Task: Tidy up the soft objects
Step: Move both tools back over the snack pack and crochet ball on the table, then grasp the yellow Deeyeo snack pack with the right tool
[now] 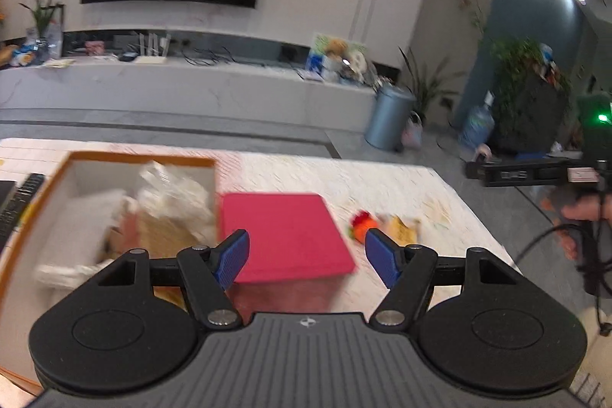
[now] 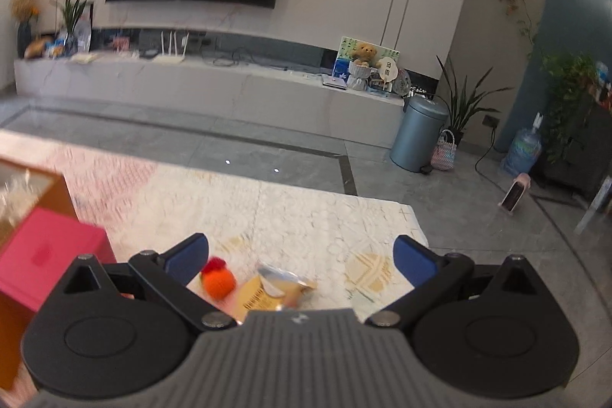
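Observation:
An orange box (image 1: 49, 178) with a white inside holds white soft items and a tan packet (image 1: 168, 209). A pink box (image 1: 285, 236) stands right of it. An orange knitted toy with a red tuft (image 1: 361, 226) and a yellow snack packet (image 1: 401, 230) lie on the white patterned table cloth (image 1: 382, 178). My left gripper (image 1: 306, 257) is open and empty, above the pink box. My right gripper (image 2: 300, 260) is open and empty, just above the orange toy (image 2: 218, 282) and the snack packet (image 2: 267, 287). The pink box (image 2: 46, 255) and the orange box (image 2: 65, 194) show at its left.
A black remote (image 1: 21, 201) lies left of the orange box. The table's far edge (image 2: 306, 188) meets a grey tiled floor. A grey bin (image 2: 419, 132), a TV bench (image 2: 191, 83) and potted plants (image 2: 566, 94) stand beyond. The person's other hand (image 1: 581, 209) shows at right.

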A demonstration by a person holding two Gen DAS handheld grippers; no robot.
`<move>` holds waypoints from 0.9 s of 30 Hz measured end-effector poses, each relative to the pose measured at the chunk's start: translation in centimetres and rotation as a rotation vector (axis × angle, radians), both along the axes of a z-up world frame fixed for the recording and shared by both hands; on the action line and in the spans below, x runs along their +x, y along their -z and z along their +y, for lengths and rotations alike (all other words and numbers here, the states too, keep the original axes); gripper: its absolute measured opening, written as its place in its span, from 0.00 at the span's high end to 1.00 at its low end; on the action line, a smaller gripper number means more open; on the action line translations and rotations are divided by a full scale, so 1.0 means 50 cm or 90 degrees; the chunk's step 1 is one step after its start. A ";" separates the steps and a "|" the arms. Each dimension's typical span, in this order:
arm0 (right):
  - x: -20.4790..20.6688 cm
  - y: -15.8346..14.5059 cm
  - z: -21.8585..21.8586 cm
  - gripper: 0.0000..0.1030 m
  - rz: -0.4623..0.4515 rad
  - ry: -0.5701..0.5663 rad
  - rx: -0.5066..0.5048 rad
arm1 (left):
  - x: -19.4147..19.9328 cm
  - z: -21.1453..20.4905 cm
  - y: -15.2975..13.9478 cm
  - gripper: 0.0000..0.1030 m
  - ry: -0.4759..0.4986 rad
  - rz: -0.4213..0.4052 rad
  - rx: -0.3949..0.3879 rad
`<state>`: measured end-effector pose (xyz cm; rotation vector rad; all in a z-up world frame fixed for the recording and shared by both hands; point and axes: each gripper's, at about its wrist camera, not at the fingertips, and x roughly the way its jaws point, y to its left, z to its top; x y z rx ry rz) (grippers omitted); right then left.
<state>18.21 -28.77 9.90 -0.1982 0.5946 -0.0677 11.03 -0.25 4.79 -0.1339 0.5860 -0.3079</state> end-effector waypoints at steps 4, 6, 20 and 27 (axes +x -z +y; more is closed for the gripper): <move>0.009 0.056 -0.009 0.02 0.016 0.010 0.026 | -0.002 -0.056 0.007 0.21 0.017 -0.003 0.036; 0.027 0.092 -0.019 0.02 0.043 0.011 0.054 | 0.001 -0.080 0.011 0.21 0.019 -0.001 0.052; 0.073 0.303 -0.046 0.02 0.083 0.106 0.279 | 0.076 -0.155 0.013 0.21 0.015 0.024 0.089; 0.101 0.325 -0.047 0.02 0.096 0.098 0.277 | 0.134 -0.170 0.011 0.21 -0.003 0.022 0.074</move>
